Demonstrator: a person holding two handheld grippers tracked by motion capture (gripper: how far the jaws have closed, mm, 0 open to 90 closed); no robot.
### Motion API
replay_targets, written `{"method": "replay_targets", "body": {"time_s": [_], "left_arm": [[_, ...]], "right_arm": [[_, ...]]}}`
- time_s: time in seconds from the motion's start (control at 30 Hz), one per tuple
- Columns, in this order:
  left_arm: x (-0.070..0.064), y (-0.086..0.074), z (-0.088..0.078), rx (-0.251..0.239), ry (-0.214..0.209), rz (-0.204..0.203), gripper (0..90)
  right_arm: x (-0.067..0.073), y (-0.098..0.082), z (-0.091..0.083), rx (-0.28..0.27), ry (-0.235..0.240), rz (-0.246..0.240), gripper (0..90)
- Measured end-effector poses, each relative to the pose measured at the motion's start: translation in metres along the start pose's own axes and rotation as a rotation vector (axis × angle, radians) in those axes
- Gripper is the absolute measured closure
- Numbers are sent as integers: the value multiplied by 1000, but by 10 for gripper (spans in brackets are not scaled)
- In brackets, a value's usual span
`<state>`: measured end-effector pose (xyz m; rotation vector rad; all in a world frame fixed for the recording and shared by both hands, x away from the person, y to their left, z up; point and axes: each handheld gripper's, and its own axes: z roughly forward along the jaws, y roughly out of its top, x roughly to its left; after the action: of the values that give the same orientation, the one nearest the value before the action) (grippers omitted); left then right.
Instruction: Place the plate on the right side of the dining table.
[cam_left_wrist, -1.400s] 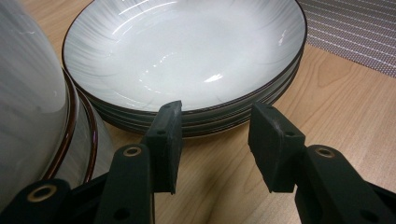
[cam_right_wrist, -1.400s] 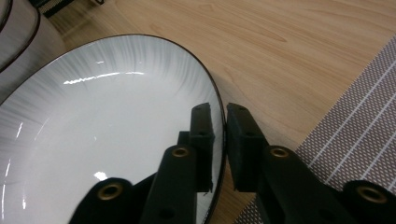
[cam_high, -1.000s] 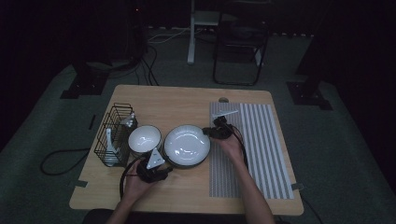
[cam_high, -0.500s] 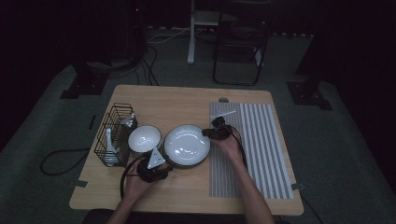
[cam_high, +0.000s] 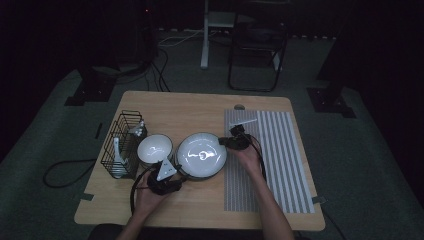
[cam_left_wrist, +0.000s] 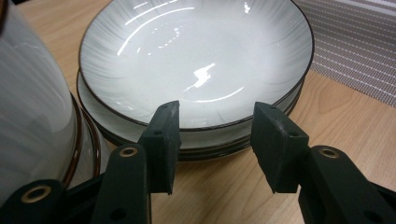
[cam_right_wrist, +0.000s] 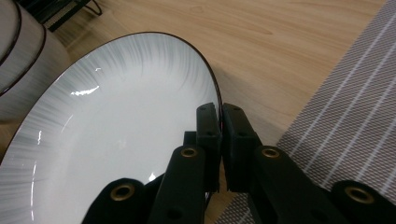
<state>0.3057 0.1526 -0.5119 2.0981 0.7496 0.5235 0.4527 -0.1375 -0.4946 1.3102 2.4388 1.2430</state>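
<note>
The right tongs (cam_right_wrist: 219, 122) are clamped on the rim of the top plate (cam_right_wrist: 116, 135), one jaw over the white inside and the other under the edge, on the side that faces the striped mat (cam_right_wrist: 345, 98). That grip looks made, so the first part of the job, taking hold of the plate, seems done. The left tongs (cam_left_wrist: 215, 135) stand half open at the near edge of the same plate (cam_left_wrist: 196, 56), jaws apart with the rim just beyond their tips and nothing pressed between the pads; their jaws have just been opening a little.

In the high view the plate (cam_high: 201, 155) sits on the tabletop (cam_high: 200, 107) between the two tongs, and it rests on at least one more plate beneath it. A bowl (cam_high: 155, 148) sits just to the left tongs' far side, a wire rack (cam_high: 117, 145) beyond that.

What is left, by my reading: lifting the top plate off the stack and carrying it away, likely towards the mat beside the right tongs. Nothing lies on the mat.
</note>
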Motion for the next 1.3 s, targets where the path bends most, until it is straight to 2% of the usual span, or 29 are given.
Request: {"method": "replay_targets", "body": {"time_s": [0.2,0.33,0.5,0.7,0.93,1.1,1.17,1.3], "left_arm": [[-1,5,5,12,31,7,544],[-2,9,13,41,49,9,563],[-2,12,19,55,45,-11,575],[-3,14,20,57,46,-1,583],[-2,12,20,50,32,-13,594],[-1,12,20,49,27,-18,597],[-1,12,20,48,26,-19,597],[-1,12,20,47,25,-19,597]], "right_arm": [[-1,2,-6,-6,-26,-9,869],[0,2,-9,-4,-40,-15,869],[-1,2,-12,-9,-58,-11,868],[-1,3,-15,-12,-67,-14,867],[-4,2,-14,-8,-46,-3,846],[-6,-2,-6,35,-21,6,752],[-7,-4,-4,39,0,16,722],[-8,-3,-1,43,9,35,675]]}}
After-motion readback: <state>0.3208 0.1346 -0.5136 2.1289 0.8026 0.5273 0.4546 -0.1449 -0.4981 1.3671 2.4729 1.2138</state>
